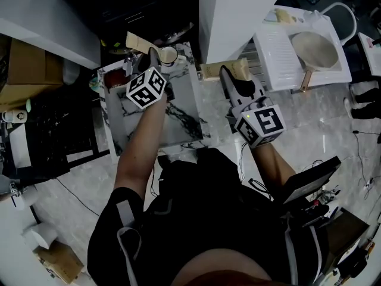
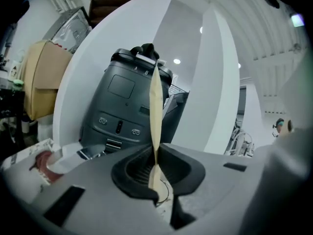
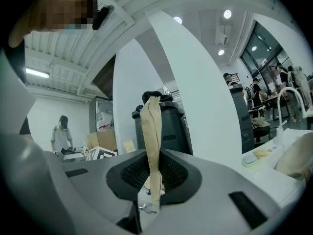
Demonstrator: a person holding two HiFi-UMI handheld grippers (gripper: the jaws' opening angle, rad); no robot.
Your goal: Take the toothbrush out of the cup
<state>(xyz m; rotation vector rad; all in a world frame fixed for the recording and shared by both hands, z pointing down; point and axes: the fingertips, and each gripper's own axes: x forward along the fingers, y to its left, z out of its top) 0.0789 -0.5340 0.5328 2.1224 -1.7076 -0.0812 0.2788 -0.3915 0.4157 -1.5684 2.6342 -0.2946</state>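
Observation:
My left gripper [image 1: 153, 55] is over the far end of the marble tray [image 1: 178, 121]. It is shut on a long flat beige paper packet [image 1: 140, 42]. In the left gripper view this packet [image 2: 155, 102] stands upright and edge-on, pinched between the jaws of the left gripper [image 2: 155, 153]. A small white cup [image 1: 169, 54] stands just right of that gripper's tip; what is in it I cannot tell. My right gripper [image 1: 226, 73] is shut on a second beige paper packet [image 1: 213, 70]. In the right gripper view this packet [image 3: 152, 126] rises from the right gripper [image 3: 154, 173]. No bare toothbrush shows.
A white pillar [image 1: 238, 11] rises between the two grippers at the back. A white sink unit [image 1: 280, 52] holds a pale bowl [image 1: 314, 47] at the right. A dark grey machine [image 2: 122, 102] stands ahead of the left gripper. Cardboard boxes [image 1: 24, 64] and cables lie around.

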